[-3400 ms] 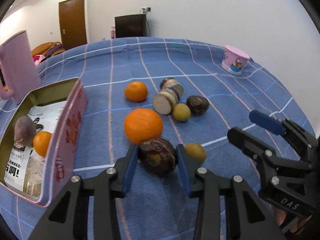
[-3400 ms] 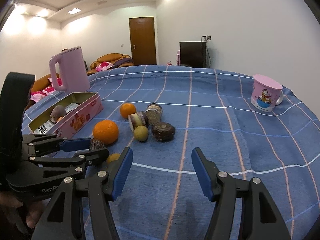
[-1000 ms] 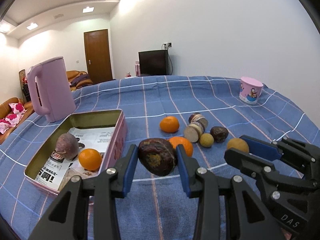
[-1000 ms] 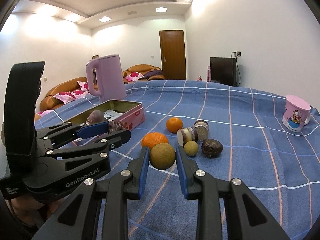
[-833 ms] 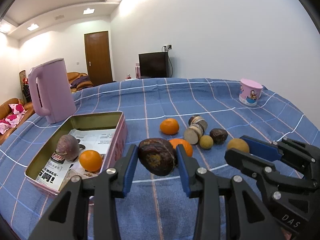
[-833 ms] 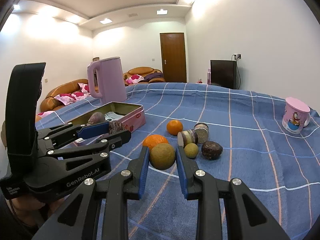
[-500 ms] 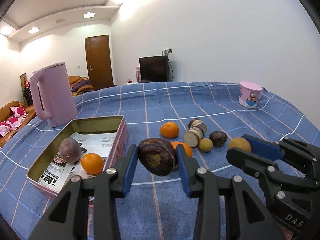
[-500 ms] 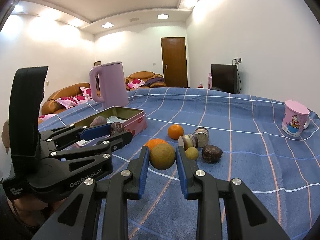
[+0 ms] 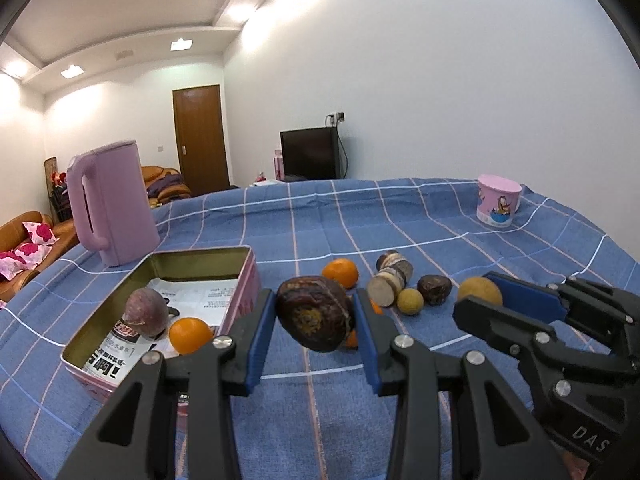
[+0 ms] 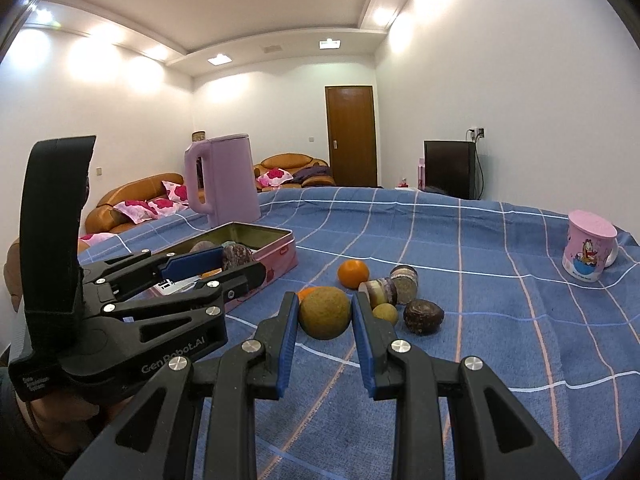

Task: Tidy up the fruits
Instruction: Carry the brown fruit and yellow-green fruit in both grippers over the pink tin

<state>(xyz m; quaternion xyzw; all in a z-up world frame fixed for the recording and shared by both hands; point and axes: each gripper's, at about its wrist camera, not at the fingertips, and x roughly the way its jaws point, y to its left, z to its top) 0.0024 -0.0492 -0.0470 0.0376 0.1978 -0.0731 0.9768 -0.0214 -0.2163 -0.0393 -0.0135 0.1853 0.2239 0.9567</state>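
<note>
My left tool (image 9: 316,316) pinches a dark wrinkled fruit (image 9: 314,318) and my right tool (image 10: 325,314) a round greenish fruit (image 10: 325,313). Pink tin (image 9: 240,292) left, loose fruit ahead — all on the blue checked bench (image 9: 320,216), purple kettle (image 9: 110,200) behind.

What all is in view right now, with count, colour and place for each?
Tin box: one, pink outside, left on the tablecloth; holds paper, a purple fruit and an orange.
Oranges on cloth: two; one behind the held fruit, one mostly hidden.
Sliced rolls: two, brown and cream, centre.
Small yellow-green fruit: one, beside the rolls.
Dark passion fruit: one, right of it.
Kettle: one, lilac, behind the tin.
Mug: one, pink, far right.
Tablecloth: blue checked.
Left gripper: shut on a dark brown wrinkled fruit.
Right gripper: shut on an olive round fruit.
</note>
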